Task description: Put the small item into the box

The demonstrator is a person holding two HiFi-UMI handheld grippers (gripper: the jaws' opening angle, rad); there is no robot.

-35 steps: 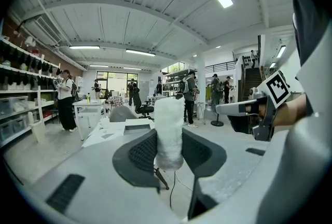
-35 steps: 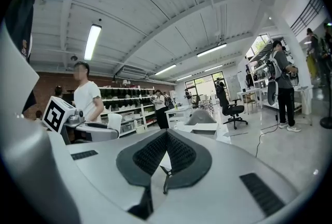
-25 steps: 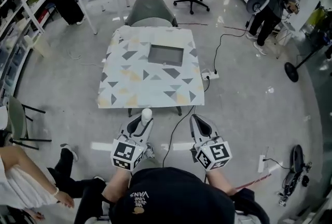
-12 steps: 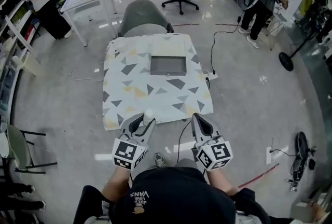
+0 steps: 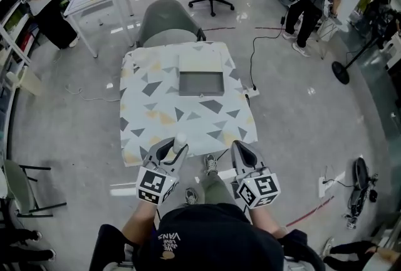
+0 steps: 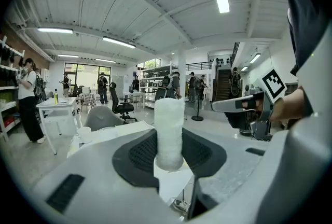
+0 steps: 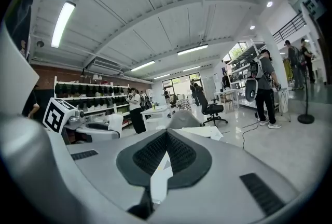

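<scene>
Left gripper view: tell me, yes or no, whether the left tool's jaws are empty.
No, the left tool is shut on a white cylinder that stands upright between its pads.

Both grippers are held side by side at the lower centre of the head view, pointed ahead and slightly downward, with the forearms largely hidden behind the head. The left gripper (image 5: 171, 150) is clamped on a white cylindrical item (image 6: 169, 127), which is held upright. The right gripper (image 5: 242, 152) is empty, its jaws apparently brought together at the tips.
</scene>
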